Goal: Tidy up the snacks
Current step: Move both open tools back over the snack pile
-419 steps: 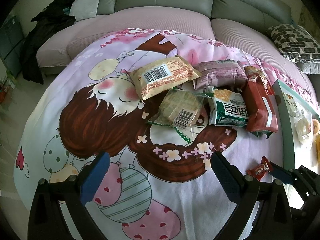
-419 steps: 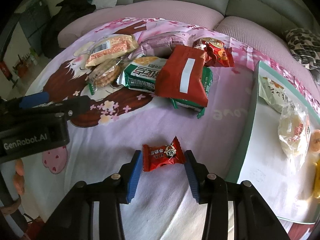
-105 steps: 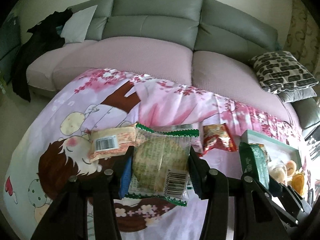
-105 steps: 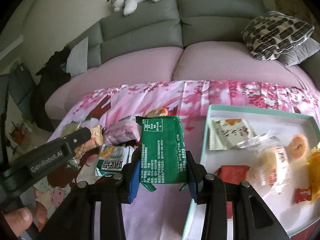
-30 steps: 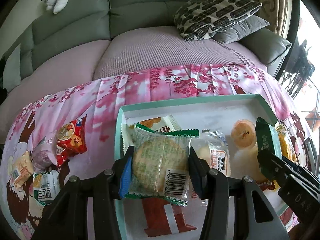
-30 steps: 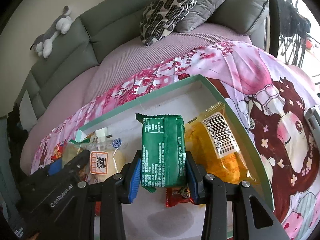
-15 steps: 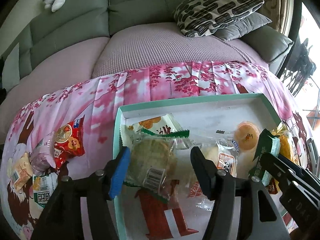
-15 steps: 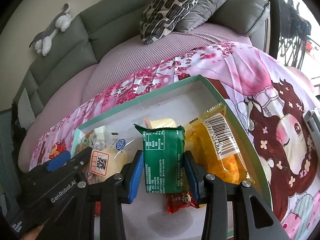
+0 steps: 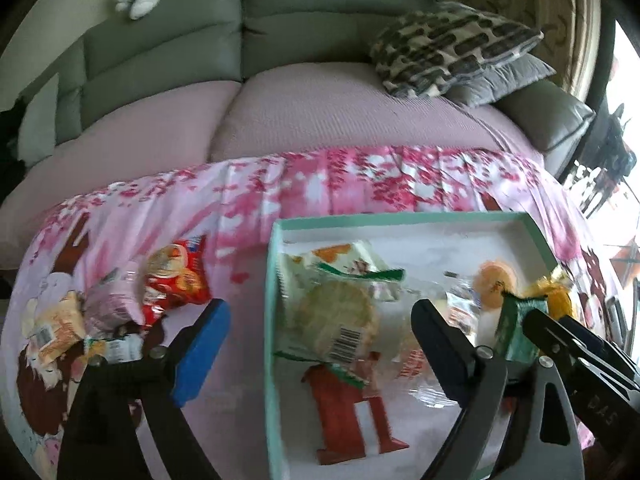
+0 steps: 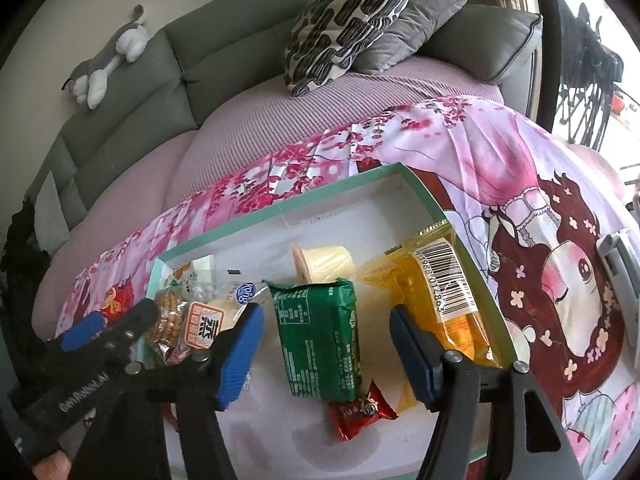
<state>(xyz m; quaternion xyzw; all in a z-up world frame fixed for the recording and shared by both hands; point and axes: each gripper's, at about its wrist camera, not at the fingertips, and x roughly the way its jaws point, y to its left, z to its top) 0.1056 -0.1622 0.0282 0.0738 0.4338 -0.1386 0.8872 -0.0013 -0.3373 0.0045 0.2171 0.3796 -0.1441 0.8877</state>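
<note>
Right hand-held gripper (image 10: 326,354) just opened, empty, over flat green foil packet (image 10: 320,340) in teal tray (image 10: 460,236).

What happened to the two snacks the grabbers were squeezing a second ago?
Both were let go. The left gripper has just opened and the cracker pack lies in the box. The right gripper has just opened too, dropping the green pack there. The box stayed put.

Grey sofa (image 9: 320,20), patterned pillow (image 10: 352,16), bright window at right
</note>
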